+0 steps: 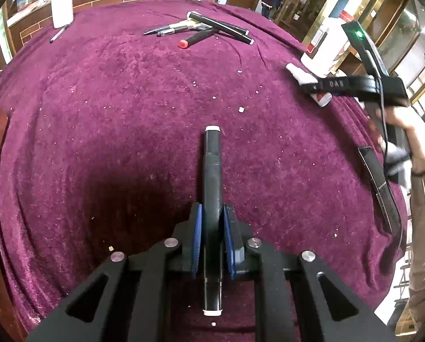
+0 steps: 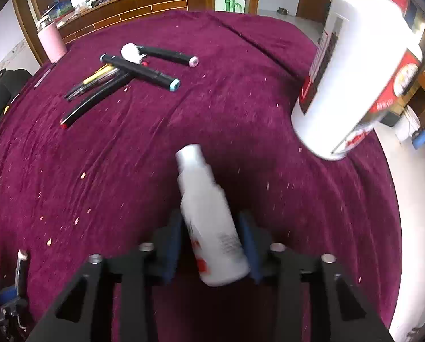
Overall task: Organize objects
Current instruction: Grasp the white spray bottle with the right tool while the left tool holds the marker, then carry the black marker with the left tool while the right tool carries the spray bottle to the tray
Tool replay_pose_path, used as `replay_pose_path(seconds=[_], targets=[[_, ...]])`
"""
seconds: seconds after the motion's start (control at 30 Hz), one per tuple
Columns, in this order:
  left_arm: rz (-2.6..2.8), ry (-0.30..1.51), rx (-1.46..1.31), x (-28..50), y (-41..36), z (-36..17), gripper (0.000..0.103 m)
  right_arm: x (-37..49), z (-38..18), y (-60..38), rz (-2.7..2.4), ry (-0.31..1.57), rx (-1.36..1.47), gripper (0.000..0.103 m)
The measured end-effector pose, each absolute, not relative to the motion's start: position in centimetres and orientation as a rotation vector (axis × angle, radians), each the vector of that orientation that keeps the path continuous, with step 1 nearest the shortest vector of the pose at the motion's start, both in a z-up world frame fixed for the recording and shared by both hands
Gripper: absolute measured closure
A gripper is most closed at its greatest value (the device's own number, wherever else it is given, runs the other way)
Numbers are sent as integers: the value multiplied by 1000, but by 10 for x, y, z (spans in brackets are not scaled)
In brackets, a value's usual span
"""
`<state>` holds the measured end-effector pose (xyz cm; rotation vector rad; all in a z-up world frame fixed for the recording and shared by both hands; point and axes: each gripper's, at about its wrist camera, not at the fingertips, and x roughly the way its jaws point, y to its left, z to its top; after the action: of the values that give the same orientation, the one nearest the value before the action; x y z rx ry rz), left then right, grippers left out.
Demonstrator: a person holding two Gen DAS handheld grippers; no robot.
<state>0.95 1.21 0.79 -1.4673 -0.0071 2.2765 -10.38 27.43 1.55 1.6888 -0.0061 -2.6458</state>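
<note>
Blue-padded left gripper (image 1: 212, 233) tilts downward, clamping a black marker (image 1: 212, 188).

Showed matte black plastic on the left tongs (image 1: 212, 213), with blue ribbed pads (image 1: 198, 236) lining the inner faces of both fingers. Carried four round silver bolts (image 1: 171, 242) across angular black arms pierced by triangular cut-outs. Repeated the same black frame, blue pads and silver bolts on the right tongs (image 2: 211, 222). Bore raised letters reading DAS along one black finger of the right tongs, and a small green light (image 1: 357, 32) on the black housing above. Trailed a thin black cable (image 1: 382, 119) past the right hand (image 1: 403, 131). Wore a dark band (image 1: 424, 169) at the wrist and a tan sleeve (image 1: 424, 199).
</note>
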Motion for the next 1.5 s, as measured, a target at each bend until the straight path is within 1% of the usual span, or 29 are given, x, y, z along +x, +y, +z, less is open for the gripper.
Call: replay_pose_path(seconds=[0.13, 0.27, 0.47, 0.63, 0.7, 0.77, 0.87, 0.93, 0.97, 1.03, 1.07, 1.1, 1.27, 1.5], targets=[[2290, -29, -1459, 11, 11, 8, 88, -79, 15, 254, -2646, -11, 1675, 70], [2309, 22, -1443, 14, 16, 10, 88, -53, 16, 223, -2627, 2, 1611, 72], [2289, 17, -1440, 15, 11, 11, 88, -3, 15, 177, -2536, -41, 1513, 71], [2219, -71, -1458, 13, -1, 9, 88, 36, 14, 146, -2473, 60, 1486, 70], [2200, -109, -1463, 12, -5, 8, 88, 38, 15, 143, -2462, 61, 1488, 58], [2193, -119, -1467, 12, -6, 8, 88, 37, 16, 139, -2472, 84, 1500, 55], [2197, -96, -1463, 14, -5, 8, 88, 27, 15, 134, -2489, 118, 1524, 48], [2199, -88, -1457, 16, -5, 8, 88, 20, 14, 129, -2497, 149, 1535, 48], [2200, -88, -1453, 16, -6, 8, 88, 18, 13, 127, -2504, 168, 1536, 48], [2203, -85, -1445, 16, -6, 8, 88, 15, 13, 125, -2518, 175, 1519, 56], [2208, -80, -1444, 17, -5, 8, 88, 16, 13, 125, -2525, 174, 1508, 67], [2215, -69, -1442, 17, -5, 8, 88, 17, 14, 126, -2537, 165, 1496, 71], [2264, 43, -1411, 24, 6, 10, 89, 24, 17, 133, -2570, 71, 1456, 72], [2281, -22, -1395, 29, -7, 16, 89, 35, 29, 140, -2608, -2, 1407, 72]])
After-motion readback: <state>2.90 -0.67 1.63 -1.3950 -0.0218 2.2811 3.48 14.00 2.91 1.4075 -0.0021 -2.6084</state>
